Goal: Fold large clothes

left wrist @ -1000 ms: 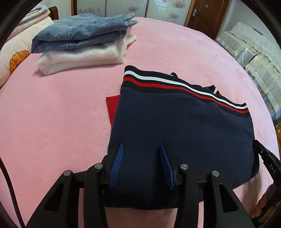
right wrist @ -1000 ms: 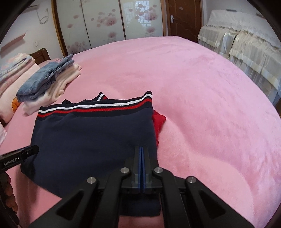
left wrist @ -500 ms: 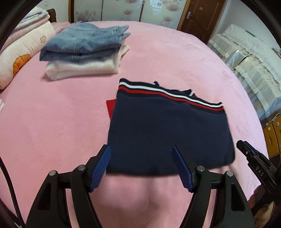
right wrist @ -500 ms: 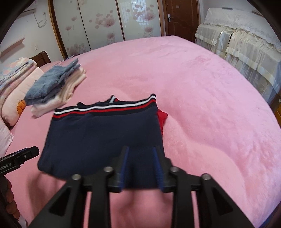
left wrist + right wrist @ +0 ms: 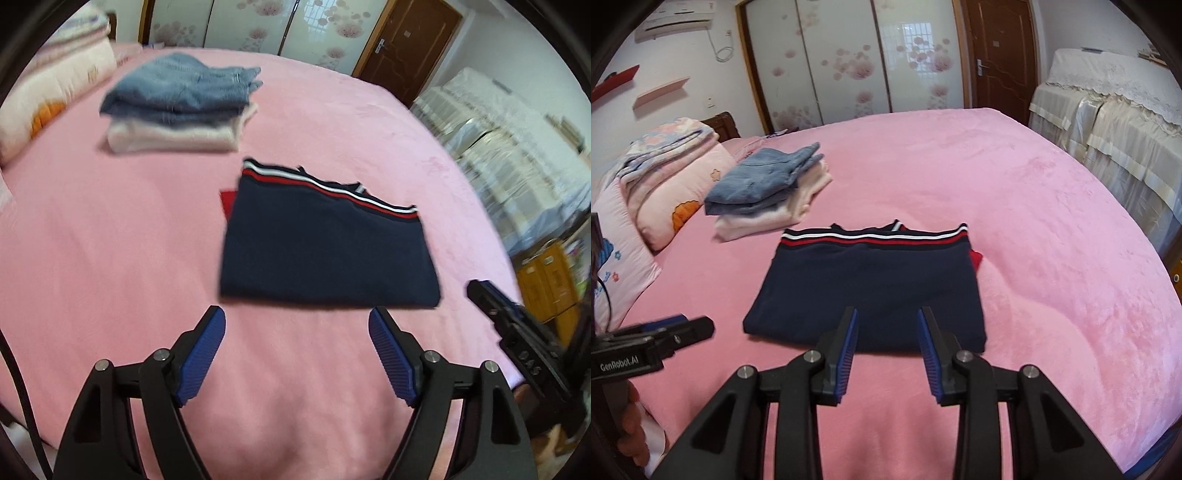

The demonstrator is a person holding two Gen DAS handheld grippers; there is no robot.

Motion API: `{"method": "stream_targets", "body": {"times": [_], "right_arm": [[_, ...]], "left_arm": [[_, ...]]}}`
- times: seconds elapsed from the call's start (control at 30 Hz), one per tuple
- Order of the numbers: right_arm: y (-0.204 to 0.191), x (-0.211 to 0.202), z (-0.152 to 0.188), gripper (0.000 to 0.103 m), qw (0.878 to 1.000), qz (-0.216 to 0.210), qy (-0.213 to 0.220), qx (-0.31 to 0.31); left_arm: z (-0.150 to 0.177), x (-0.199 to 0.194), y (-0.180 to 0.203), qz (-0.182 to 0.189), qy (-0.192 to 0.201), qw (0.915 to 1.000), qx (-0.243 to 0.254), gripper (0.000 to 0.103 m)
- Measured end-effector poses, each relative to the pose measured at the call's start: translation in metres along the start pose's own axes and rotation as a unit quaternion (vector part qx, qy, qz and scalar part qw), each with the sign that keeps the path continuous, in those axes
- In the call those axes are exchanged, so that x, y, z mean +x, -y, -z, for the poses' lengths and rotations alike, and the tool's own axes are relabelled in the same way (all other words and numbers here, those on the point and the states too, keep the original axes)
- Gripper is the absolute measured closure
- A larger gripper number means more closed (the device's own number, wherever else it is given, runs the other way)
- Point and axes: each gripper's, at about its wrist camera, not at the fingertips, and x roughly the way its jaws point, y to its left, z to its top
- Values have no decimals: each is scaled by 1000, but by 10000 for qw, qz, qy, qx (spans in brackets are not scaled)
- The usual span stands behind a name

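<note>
Bottom of frame, the left gripper (image 5: pixel 295 332) has its jaws just spread wide, nothing between them; the right gripper (image 5: pixel 886 328) has just parted too, empty. Centre frame, the folded navy sweater (image 5: pixel 868 288) lies flat on the pink bed (image 5: pixel 1034 221). Upper left, a stack (image 5: pixel 768 192) of folded clothes.
</note>
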Motion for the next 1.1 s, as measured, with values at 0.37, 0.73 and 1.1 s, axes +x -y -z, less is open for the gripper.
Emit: {"method": "stream_targets", "body": {"times": [0.37,0.73,1.1], "right_arm": [[-20,35,20,67,9994,-145,-289,-128],[-27,70,19,66,9988,-222,-348,-277],[-19,112,1,67,9991,-176,-340,-174]], "left_arm": [[39,80,-54,1188,-81,9872,-1060,24],[12,138,-60,1332,476,9827,-1195,24],[-20,158,-69,1442,769,9742,-1556,24]]}}
